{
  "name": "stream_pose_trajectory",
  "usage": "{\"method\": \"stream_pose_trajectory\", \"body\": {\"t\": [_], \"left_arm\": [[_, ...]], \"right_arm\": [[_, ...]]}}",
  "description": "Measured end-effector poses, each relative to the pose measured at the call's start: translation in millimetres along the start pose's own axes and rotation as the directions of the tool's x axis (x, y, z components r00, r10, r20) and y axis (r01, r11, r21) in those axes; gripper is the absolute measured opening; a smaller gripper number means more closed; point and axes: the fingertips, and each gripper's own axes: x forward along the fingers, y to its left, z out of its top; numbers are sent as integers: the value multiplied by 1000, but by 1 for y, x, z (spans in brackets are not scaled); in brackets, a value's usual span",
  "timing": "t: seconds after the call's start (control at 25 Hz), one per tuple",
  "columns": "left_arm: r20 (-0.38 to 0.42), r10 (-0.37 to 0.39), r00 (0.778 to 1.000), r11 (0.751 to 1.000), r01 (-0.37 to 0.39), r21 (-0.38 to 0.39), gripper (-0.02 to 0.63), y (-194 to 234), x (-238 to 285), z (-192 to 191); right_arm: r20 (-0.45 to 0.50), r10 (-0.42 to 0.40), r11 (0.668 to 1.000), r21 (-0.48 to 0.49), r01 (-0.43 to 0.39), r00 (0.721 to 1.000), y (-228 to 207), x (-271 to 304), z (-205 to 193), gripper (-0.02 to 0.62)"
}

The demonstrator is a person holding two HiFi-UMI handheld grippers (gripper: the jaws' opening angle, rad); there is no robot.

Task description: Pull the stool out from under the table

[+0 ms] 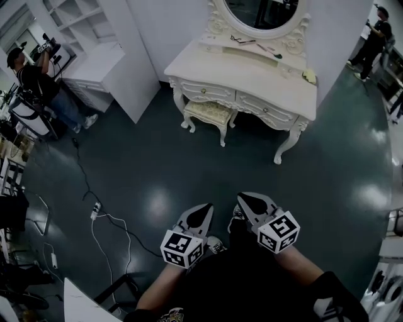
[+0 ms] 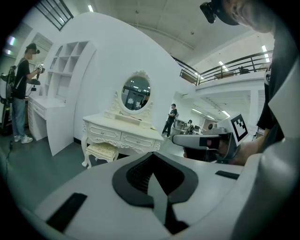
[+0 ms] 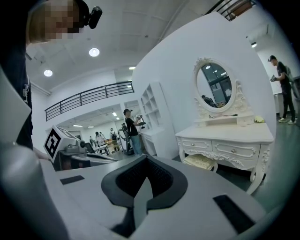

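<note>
Stool (image 1: 209, 113) under table (image 1: 252, 78) — well apart from left hand-held gripper (image 1: 203, 212) and right hand-held gripper (image 1: 249, 201), both closed, empty.

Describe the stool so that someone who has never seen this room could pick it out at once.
Find the white carved dressing table with the oval mirror against the far wall. The stool sits tucked partly under its left half in the head view, below the drawers. It alone is a low seat with a cream cushioned top and curved white legs.
</note>
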Motion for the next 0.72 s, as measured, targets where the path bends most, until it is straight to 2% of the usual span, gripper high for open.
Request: {"method": "stream_pose_trajectory", "body": {"t": [0.36,0.72], "left_arm": [[-10,5,1000,1000,-5,-3,-3,7,14,3],[-29,7,1000,1000,-8,-18,-3,22,45,5]], "right_arm": [[-12,2,1000,11,-2,1000,-14,7,1,25],[-44,10,1000,22,-9,999,-49,26,2,26]]}}
